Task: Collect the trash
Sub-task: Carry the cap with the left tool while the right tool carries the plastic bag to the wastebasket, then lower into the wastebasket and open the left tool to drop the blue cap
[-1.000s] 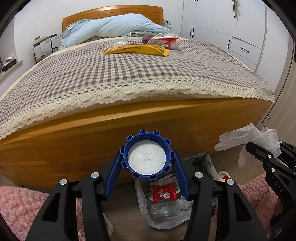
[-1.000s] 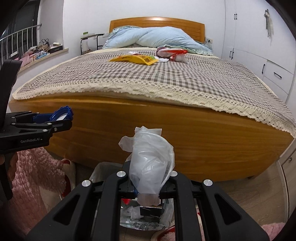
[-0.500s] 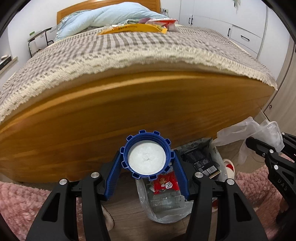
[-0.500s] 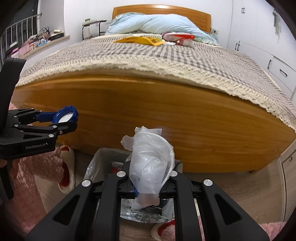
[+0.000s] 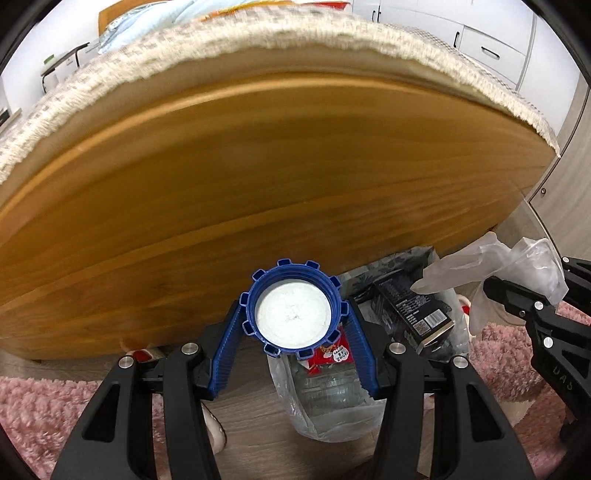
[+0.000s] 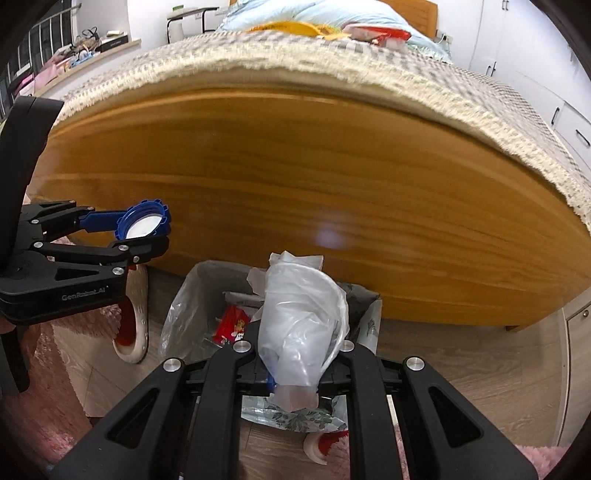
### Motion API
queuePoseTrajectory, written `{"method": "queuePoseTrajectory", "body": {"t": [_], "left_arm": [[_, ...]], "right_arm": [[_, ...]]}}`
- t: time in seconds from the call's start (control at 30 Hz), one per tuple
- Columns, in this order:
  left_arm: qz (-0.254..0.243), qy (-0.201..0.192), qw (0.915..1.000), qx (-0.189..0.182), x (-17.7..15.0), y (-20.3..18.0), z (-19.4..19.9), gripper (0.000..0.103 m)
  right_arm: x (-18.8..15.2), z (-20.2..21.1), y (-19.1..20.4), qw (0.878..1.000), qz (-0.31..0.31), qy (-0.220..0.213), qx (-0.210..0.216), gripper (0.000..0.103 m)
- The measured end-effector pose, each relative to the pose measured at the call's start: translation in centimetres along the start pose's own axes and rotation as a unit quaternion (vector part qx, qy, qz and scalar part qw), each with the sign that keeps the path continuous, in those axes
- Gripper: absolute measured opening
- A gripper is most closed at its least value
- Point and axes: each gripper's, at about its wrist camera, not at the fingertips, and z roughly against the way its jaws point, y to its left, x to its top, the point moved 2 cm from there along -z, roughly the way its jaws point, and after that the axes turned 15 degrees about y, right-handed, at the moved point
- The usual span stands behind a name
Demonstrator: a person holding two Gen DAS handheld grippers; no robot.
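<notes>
My left gripper (image 5: 293, 321) is shut on a round blue lid (image 5: 294, 316) with a white inside, held just in front of the wooden bed end. From the right wrist, that left gripper (image 6: 147, 232) with the blue lid (image 6: 143, 221) shows at the left. My right gripper (image 6: 299, 365) is shut on a crumpled clear plastic glove (image 6: 301, 325), which also shows at the right as the plastic glove (image 5: 491, 266). Below both stands a bin lined with a clear bag (image 6: 184, 306), holding a red wrapper (image 6: 232, 324) and a dark box (image 5: 410, 314).
The wooden bed end (image 5: 258, 166) fills the middle, with a fringed checked cover (image 6: 332, 70) above. Yellow and red wrappers (image 6: 295, 27) lie far back on the bed. Pink rugs (image 5: 44, 406) and a slipper (image 6: 131, 332) lie on the wooden floor. White cupboards (image 5: 480, 48) stand right.
Both grippers have sunk and tipped downward toward the bin. The bed top has slid up out of sight and the bin now shows larger below them. Both grips are unchanged.
</notes>
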Motion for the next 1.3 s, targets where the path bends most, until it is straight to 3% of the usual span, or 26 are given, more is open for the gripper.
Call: {"method": "queuePoseTrajectory", "body": {"t": [0.63, 1.3], "left_arm": [[-0.006, 0.054, 0.9982, -0.026, 1.7, -0.2, -4.4, 0.052], [0.032, 0.117, 0.9901, -0.071, 1.8, 0.9, -10.3, 0.052]], "right_arm": [[1.6, -4.1, -0.1, 0.997, 0.002, 0.07, 0.013, 0.013], [2.7, -9.9, -0.5, 0.989, -0.04, 0.14, 0.037, 0.013]]}}
